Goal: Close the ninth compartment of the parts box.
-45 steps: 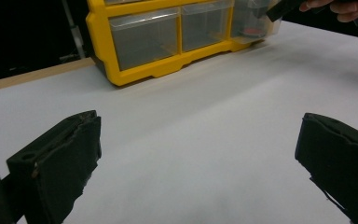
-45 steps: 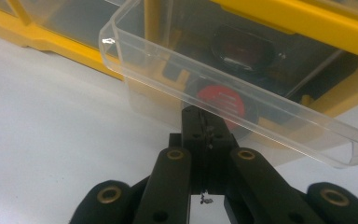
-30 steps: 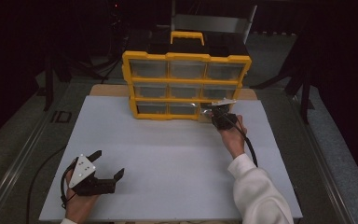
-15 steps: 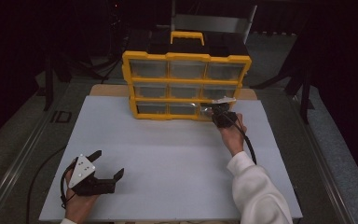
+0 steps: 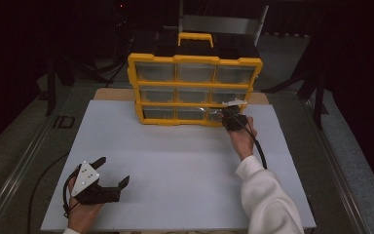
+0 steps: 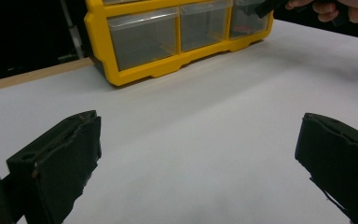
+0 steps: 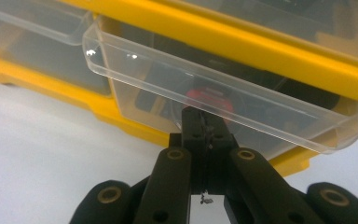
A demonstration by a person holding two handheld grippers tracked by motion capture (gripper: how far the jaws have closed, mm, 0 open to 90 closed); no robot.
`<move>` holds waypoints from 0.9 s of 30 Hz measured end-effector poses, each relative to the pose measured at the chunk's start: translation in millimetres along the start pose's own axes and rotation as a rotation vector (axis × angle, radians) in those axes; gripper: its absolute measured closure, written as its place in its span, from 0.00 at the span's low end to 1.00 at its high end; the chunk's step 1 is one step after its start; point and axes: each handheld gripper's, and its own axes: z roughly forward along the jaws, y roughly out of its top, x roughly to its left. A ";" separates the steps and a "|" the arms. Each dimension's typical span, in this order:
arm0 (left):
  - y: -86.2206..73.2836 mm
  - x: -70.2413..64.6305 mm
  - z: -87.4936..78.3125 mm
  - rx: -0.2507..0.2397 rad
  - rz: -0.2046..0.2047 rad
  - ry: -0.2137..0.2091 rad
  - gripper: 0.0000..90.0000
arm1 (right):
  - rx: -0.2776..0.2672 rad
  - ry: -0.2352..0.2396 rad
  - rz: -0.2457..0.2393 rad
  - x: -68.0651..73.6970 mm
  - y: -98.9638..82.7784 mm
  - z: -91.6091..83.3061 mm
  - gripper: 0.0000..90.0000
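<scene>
left gripper [image 5: 111,181] rests low on the white table [image 5: 175,161] near its front left corner, in the person's left hand [image 5: 83,212], its two black jaws spread wide with nothing but bare tabletop between them; the left gripper view shows the same wide gap. further right and toward the back stands the yellow drawer cabinet [image 5: 195,87], three rows of clear drawers under a yellow carry handle [image 5: 195,37]. at its bottom right corner the right gripper [image 5: 226,113] points into the bottom right drawer [image 7: 214,98], and the right gripper view shows its jaws pressed together at the drawer's clear front lip, which sticks out slightly from the frame. something red and black [image 7: 207,98] lies inside that drawer, too blurred through the plastic to name.
</scene>
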 end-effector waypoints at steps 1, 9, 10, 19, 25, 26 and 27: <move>0.0 0.0 0.0 0.000 0.000 -0.001 0.01 | -0.004 0.000 0.002 -0.4 0.2 0.9 1.00; 0.1 0.8 -0.7 -0.004 -0.005 0.001 0.01 | -0.011 -0.017 0.023 -5.9 0.4 6.4 1.00; 0.0 0.9 -0.8 -0.005 -0.006 -0.001 0.01 | -0.014 -0.019 0.023 -7.0 0.3 6.7 1.00; 0.3 1.0 -0.9 -0.010 -0.011 -0.004 0.01 | -0.022 -0.025 0.027 -10.8 0.5 8.2 1.00; 0.2 1.4 -1.3 -0.009 -0.011 -0.003 0.01 | -0.021 -0.024 0.015 -11.1 0.4 8.0 1.00; 0.2 1.4 -1.4 -0.010 -0.012 -0.003 0.01 | -0.022 -0.021 0.014 -11.1 0.4 7.4 1.00; 0.2 1.5 -1.4 -0.010 -0.013 -0.003 0.01 | -0.022 -0.016 0.012 -11.3 0.6 6.6 0.99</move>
